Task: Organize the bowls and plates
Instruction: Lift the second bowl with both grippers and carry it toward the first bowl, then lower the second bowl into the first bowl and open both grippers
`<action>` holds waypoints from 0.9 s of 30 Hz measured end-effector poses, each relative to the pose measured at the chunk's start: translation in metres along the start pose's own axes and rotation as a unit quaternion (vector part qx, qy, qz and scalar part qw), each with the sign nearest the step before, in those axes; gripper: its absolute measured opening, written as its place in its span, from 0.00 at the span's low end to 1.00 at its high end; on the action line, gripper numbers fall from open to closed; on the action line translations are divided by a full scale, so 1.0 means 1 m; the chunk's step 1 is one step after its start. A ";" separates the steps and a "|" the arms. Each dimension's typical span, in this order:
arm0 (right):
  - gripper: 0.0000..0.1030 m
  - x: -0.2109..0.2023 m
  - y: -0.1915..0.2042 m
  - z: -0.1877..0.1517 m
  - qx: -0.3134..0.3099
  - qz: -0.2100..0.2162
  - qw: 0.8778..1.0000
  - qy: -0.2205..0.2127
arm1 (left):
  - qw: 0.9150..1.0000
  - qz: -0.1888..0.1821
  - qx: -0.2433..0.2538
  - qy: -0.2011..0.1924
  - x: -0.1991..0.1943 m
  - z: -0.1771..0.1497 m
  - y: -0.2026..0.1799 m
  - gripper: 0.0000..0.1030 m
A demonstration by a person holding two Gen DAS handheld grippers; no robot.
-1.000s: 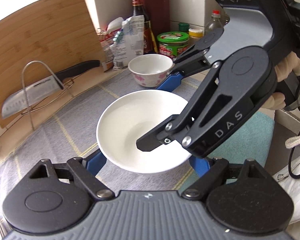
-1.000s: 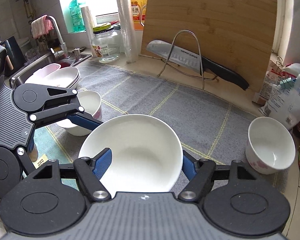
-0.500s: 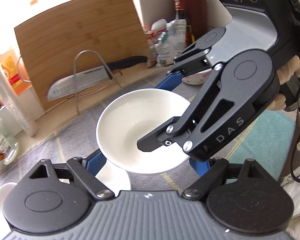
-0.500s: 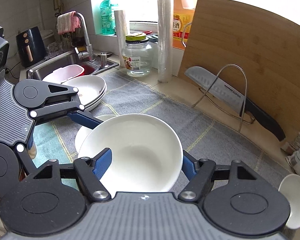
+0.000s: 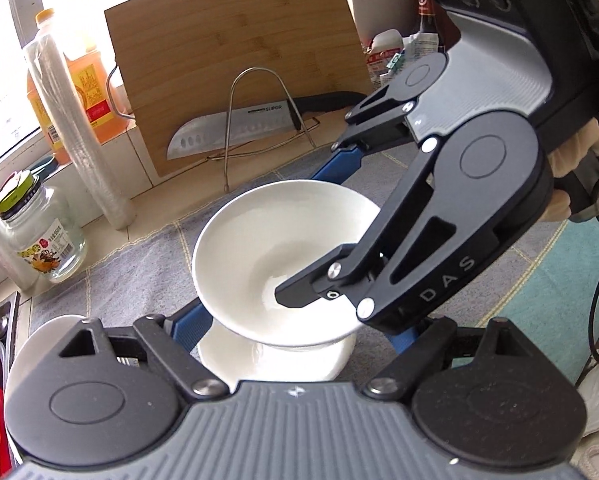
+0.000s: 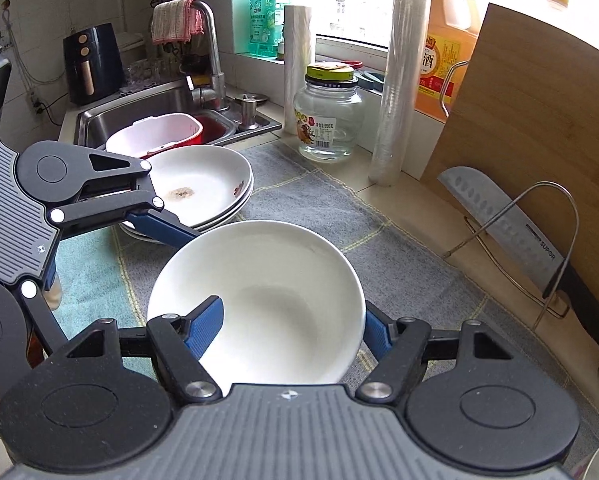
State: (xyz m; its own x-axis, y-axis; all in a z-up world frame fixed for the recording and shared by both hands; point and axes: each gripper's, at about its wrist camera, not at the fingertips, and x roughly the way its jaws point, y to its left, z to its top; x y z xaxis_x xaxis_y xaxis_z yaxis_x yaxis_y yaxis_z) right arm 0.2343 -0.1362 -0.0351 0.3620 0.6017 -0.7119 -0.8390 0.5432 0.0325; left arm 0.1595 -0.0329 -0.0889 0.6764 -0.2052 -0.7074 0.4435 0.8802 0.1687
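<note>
A plain white bowl (image 5: 275, 240) hangs above the grey mat, carried by both grippers. My left gripper (image 5: 295, 332) is shut on it, a blue finger (image 5: 187, 324) on each side of its base. My right gripper (image 6: 289, 328) is shut on its rim, with one finger (image 6: 203, 324) inside and the other outside. In the left wrist view the right gripper (image 5: 311, 232) reaches in from the right. Directly under the held bowl sits a second white bowl (image 5: 275, 360) on the mat. A stack of white plates (image 6: 203, 184) lies near the sink, just left of the bowl.
A bamboo cutting board (image 5: 235, 60) leans on the wall behind a knife (image 5: 227, 132) in a wire stand. A glass jar (image 6: 327, 120), film rolls (image 6: 399, 92) and an oil bottle (image 6: 443, 52) line the back. The sink (image 6: 139, 108) holds a red basin (image 6: 155, 136). A teal cloth (image 5: 559, 292) lies right.
Both grippers have carried the white bowl leftward along the counter toward the sink. The small flowered bowl has dropped out of view. The plate stack and a second white bowl have come close.
</note>
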 end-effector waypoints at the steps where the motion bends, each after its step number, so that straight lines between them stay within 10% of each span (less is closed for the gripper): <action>1: 0.76 0.002 0.000 0.001 -0.001 0.002 1.000 0.001 | 1.000 0.001 -0.002 0.001 0.000 -0.001 0.002 0.86; 27: 0.76 0.045 0.009 0.004 -0.006 0.009 0.999 0.047 | 0.999 -0.018 -0.043 0.025 0.014 -0.020 0.023 0.86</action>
State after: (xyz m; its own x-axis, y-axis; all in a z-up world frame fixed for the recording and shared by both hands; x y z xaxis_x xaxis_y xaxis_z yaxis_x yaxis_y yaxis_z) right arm 0.2446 -0.1016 -0.0638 0.3080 0.5537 -0.7736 -0.8501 0.5253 0.0375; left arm 0.1677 -0.0072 -0.1086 0.6303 -0.2181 -0.7451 0.4129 0.9069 0.0838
